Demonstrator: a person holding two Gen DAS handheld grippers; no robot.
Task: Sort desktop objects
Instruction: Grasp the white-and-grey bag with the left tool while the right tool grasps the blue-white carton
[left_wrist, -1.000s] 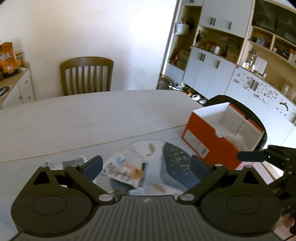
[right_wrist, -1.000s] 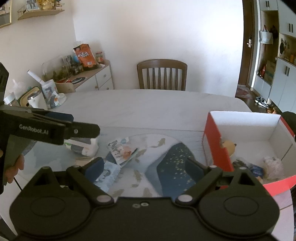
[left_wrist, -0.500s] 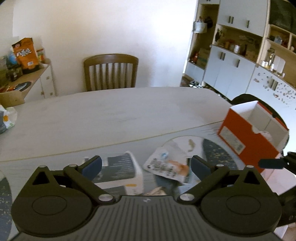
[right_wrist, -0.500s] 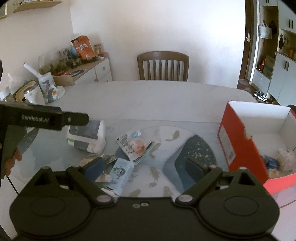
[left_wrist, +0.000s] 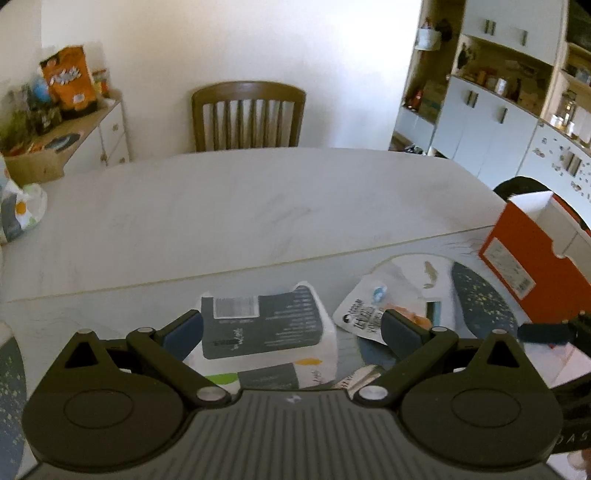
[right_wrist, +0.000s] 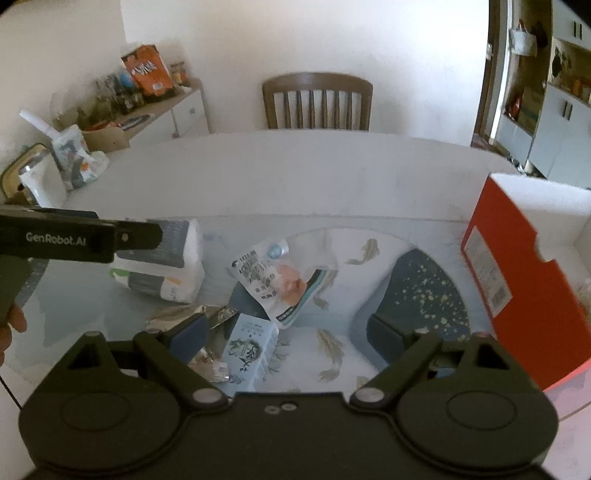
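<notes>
Left wrist view: the left gripper is spread wide and empty above a white tissue pack, whose near end its body hides. The right gripper, equally wide and empty, hovers over a pale blue carton and crumpled foil, partly covered. A snack pouch lies beyond. The orange box is cut off at right, its contents blurred.

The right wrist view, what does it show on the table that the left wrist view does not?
Only the right wrist view shows the light blue carton and the crumpled foil. Only the left wrist view shows the barcode label on the tissue pack. Both show the tissue pack, the white pouch and the orange box.
</notes>
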